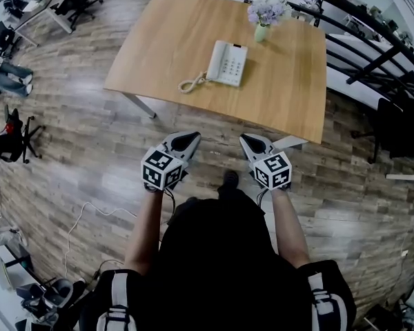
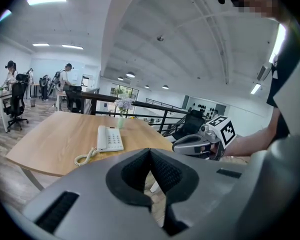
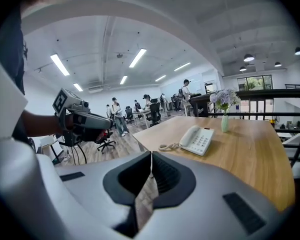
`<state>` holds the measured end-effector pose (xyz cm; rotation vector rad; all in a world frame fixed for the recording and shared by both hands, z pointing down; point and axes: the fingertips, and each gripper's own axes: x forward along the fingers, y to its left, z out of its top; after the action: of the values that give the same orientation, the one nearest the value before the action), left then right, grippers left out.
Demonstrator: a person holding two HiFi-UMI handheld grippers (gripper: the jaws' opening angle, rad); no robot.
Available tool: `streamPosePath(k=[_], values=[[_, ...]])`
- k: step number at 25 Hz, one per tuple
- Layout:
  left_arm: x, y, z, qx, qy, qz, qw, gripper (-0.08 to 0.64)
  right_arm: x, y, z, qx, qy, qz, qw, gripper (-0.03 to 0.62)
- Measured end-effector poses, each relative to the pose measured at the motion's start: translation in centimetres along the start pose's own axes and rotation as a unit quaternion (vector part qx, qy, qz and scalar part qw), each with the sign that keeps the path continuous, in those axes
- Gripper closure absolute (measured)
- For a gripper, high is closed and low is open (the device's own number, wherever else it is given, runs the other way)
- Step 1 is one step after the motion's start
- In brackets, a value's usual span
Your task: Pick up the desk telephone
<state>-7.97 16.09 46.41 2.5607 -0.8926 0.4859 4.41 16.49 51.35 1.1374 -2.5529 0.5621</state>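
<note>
Telephone (image 1: 227, 63) first: in the head view the white desk set lies near the middle of the wooden table (image 1: 172, 33). Its handset runs along its left side and its coiled cord (image 1: 191, 83) trails toward the near-left edge. A small vase of pale flowers (image 1: 265, 12) stands just beyond it, toward the far side. The person stands on the plank floor (image 1: 90, 136) short of the table's near edge with forearms out. The left gripper (image 1: 188, 139) and the right gripper (image 1: 248, 142) are side by side, both pointing at the table and well apart from the telephone (neither touches anything).

Left gripper view: its dark pads are clenched together with nothing between them. Beyond them the telephone sits on the tabletop to the left, with the vase farther back. The right gripper shows at the right. People (image 2: 11, 74) are at desks far off on the left.

Right gripper view: these jaws too are pressed together and empty. The telephone lies ahead and to the right on the table, the vase behind it. The left gripper shows at the left.
</note>
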Motion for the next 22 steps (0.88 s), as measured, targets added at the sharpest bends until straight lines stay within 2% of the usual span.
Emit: streamPosePath(k=[4, 8, 12, 17, 22], values=[[0.7, -0.5, 0.7, 0.004, -0.006, 0.005, 1.0, 0.538, -0.3, -1.0, 0.0, -0.007, 0.003, 0.006, 1.0, 0.568], [1.5, -1.4, 1.6, -0.021, -0.026, 0.0, 0.9994, 0.538, -0.9, -2.3, -0.5, -0.008, 0.01, 0.008, 1.0, 0.568], [2.4, -1.9, 1.7, -0.024, -0.027, 0.007, 0.9993, 0.538, -1.5, -3.3, -0.5, -0.011, 0.01, 0.011, 1.0, 0.566], [3.6, -2.9, 2.3, -0.053, -0.044, -0.008, 0.9976, 0.538, -2.0, -4.7, -0.9, -0.011, 0.012, 0.01, 1.0, 0.568], [4.4, -3.1, 1.8, -0.049, -0.039, -0.003, 0.9981, 0.538, -2.2, -5.6, -1.5, -0.008, 0.013, 0.01, 1.0, 0.567]])
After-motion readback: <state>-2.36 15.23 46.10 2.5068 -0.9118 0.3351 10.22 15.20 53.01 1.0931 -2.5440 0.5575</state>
